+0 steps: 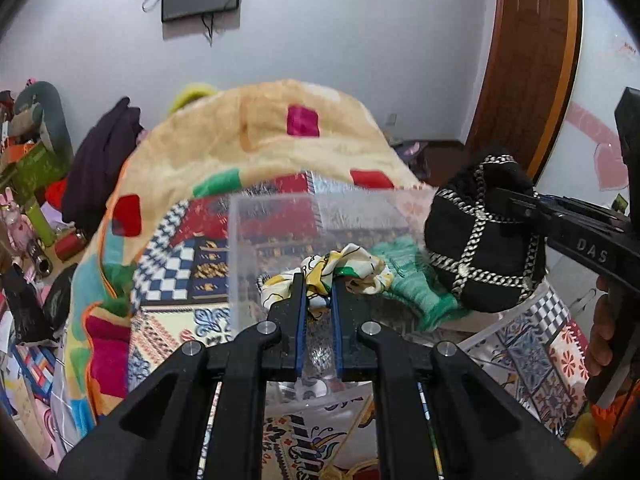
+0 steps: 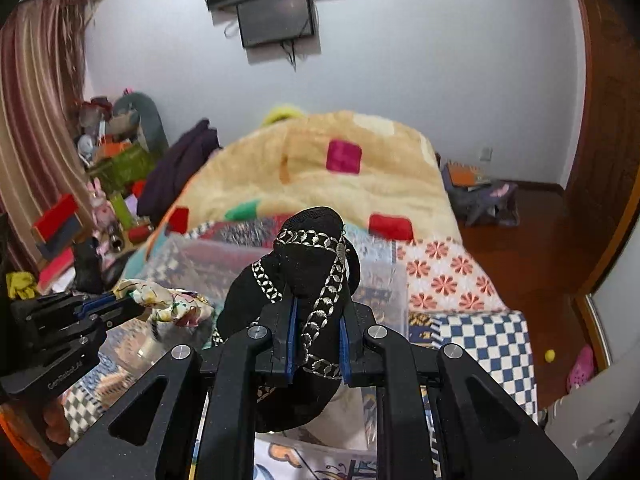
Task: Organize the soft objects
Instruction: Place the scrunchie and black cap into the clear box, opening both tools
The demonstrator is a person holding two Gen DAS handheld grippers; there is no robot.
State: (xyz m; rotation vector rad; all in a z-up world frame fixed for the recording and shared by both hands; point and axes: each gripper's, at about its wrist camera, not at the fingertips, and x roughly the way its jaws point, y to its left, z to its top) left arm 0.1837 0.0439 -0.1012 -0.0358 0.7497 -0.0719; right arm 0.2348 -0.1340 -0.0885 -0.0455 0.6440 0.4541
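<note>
Left tool [image 1: 318,294] clamped on the floral cloth [image 1: 352,266], held over the clear plastic bin [image 1: 248,216]. Right tool [image 2: 316,320] clamped on the black chain-patterned cloth [image 2: 308,256], beside it above the bin. Green cloth [image 1: 412,280] below. Beyond: bed with patchwork blanket [image 2: 320,172].

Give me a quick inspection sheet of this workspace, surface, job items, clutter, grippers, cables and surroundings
Surface: bed with patchwork sheet and a heaped fleece blanket.
Job's things: clear plastic bin; floral cloth; green knit item beside it; black chain-patterned pouch.
Clutter: boxes and toys piled left of the bed; bags on the floor.
Grippers: left gripper shut on the floral cloth; right gripper shut on the pouch.
Cables: wires dangling under the wall screen.
Surroundings: white wall, wooden door, striped curtain.
</note>
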